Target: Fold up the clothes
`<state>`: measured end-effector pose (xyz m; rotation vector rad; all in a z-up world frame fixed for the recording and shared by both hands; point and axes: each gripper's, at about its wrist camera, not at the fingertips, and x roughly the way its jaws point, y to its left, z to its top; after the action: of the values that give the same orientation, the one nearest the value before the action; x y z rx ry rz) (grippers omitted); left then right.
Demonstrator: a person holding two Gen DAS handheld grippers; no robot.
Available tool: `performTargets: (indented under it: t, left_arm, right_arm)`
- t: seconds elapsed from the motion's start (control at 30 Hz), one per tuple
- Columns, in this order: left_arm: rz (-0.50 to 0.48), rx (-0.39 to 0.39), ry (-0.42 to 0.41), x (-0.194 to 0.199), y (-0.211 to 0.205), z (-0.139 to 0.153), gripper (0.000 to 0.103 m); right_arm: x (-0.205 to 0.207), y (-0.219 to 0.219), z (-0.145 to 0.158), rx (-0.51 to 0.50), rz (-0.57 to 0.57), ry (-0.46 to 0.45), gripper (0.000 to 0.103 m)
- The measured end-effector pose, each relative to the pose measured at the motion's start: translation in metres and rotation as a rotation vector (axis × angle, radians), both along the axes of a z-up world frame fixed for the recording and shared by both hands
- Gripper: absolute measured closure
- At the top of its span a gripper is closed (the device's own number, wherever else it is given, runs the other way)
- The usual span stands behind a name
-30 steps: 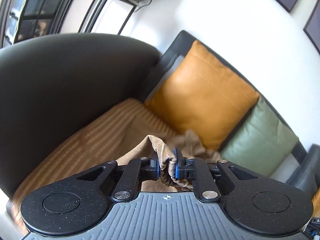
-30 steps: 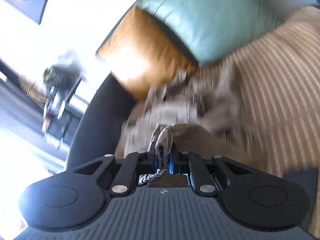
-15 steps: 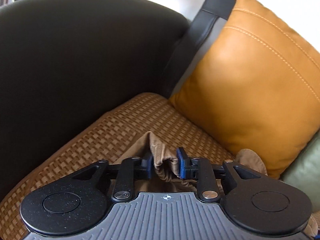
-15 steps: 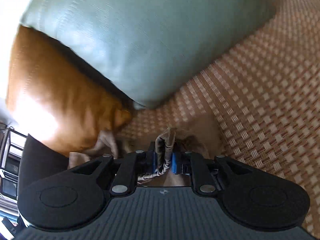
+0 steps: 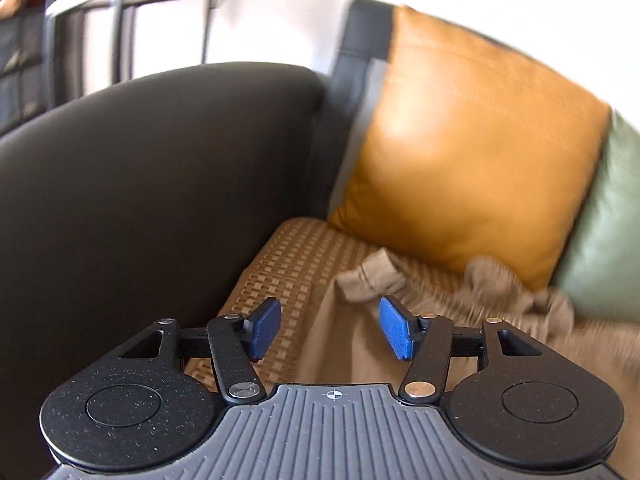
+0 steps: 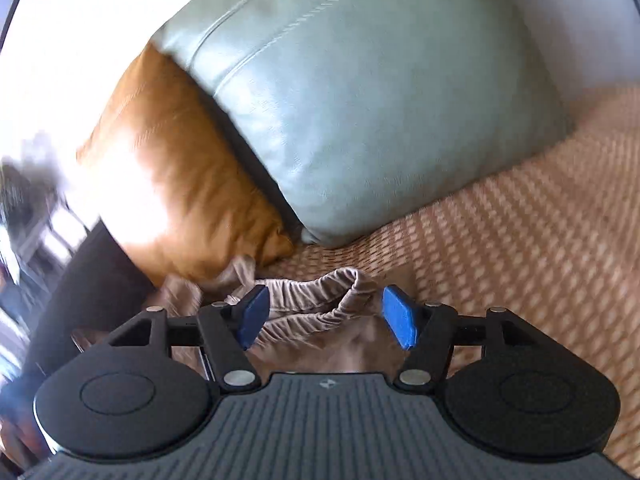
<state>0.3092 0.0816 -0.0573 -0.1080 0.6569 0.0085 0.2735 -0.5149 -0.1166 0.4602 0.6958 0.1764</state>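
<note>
both my tools, left tool (image 5: 328, 330) and right tool (image 6: 320, 318), have just been opening wide, nothing gripped; the crumpled tan garment (image 6: 312, 300) lies on the woven sofa seat (image 6: 520, 240) near smooth leather cushions (image 6: 360, 100).

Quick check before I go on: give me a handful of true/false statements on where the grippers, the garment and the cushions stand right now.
1. The left gripper is clamped on the tan garment. False: its jaws have just been opening and stand apart, the cloth lying loose below them.
2. The right gripper is open. True: its jaws have just been opening too, and the elastic waistband lies slack between them.
3. The garment lies on the woven seat cover. True.
4. The green cushion lies flat on the floor. False: it leans at the back of the seat, beside the orange cushion.
5. The sofa armrest is black. True.
</note>
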Motion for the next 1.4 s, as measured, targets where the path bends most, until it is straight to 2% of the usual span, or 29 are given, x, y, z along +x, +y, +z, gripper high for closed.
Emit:
performTargets:
  t: [0.07,0.17,0.33,0.5,0.6,0.73,0.83,0.9,1.0,1.1,1.13,1.17,1.2,1.23,1.27,1.3,1.37,1.4]
  left_arm:
    - [-0.04,0.075,0.008,0.008,-0.011,-0.008,0.03]
    - [-0.115,0.128,0.021,0.023,-0.023,-0.02,0.03]
    - [-0.24,0.185,0.025,0.037,-0.04,-0.033,0.029]
    - [-0.304,0.214,0.055,0.055,-0.052,-0.044,0.028]
    - [-0.31,0.247,0.067,0.068,-0.06,-0.051,0.028]
    - [-0.285,0.307,0.067,0.079,-0.066,-0.056,0.024]
    - [-0.234,0.268,0.042,0.079,-0.055,-0.05,0.024]
    - [-0.22,0.257,0.06,0.082,-0.049,-0.05,0.024]
    - [-0.236,0.294,0.108,0.09,-0.051,-0.061,0.022]
    - [-0.208,0.251,0.12,0.098,-0.049,-0.069,0.02]
    - [-0.197,0.233,0.124,0.1,-0.048,-0.071,0.026]
    - [-0.193,0.204,0.131,0.103,-0.047,-0.073,0.052]
    - [-0.188,0.177,0.145,0.105,-0.046,-0.075,0.063]
    - [-0.174,0.186,0.15,0.104,-0.048,-0.077,0.075]
    - [-0.164,0.224,0.147,0.102,-0.052,-0.078,0.09]
    - [-0.168,0.254,0.139,0.099,-0.055,-0.078,0.091]
    - [-0.176,0.278,0.114,0.092,-0.057,-0.075,0.099]
    - [-0.166,0.267,0.095,0.087,-0.055,-0.07,0.1]
  right_arm:
    - [0.005,0.013,0.005,-0.16,0.059,-0.023,0.021]
    - [0.016,0.032,-0.003,-0.338,0.183,-0.027,0.019]
    - [0.025,0.049,-0.014,-0.494,0.347,-0.03,0.018]
    - [0.034,0.053,-0.027,-0.508,0.412,-0.018,0.017]
    - [0.038,0.056,-0.035,-0.504,0.419,-0.015,0.018]
    - [0.043,0.058,-0.04,-0.473,0.417,-0.004,0.027]
    - [0.04,0.06,-0.037,-0.479,0.422,-0.008,0.029]
    - [0.041,0.06,-0.036,-0.481,0.419,-0.014,0.03]
    - [0.043,0.062,-0.037,-0.482,0.409,-0.023,0.03]
    - [0.043,0.063,-0.043,-0.475,0.396,-0.033,0.03]
    - [0.044,0.063,-0.045,-0.468,0.392,-0.033,0.03]
    - [0.044,0.062,-0.046,-0.457,0.389,-0.032,0.03]
    - [0.045,0.061,-0.047,-0.44,0.387,-0.029,0.033]
    - [0.045,0.06,-0.047,-0.423,0.386,-0.025,0.036]
    - [0.045,0.059,-0.047,-0.407,0.387,-0.02,0.044]
    - [0.045,0.059,-0.045,-0.397,0.39,-0.02,0.052]
    - [0.042,0.059,-0.038,-0.395,0.387,-0.032,0.057]
    - [0.039,0.059,-0.033,-0.398,0.383,-0.043,0.061]
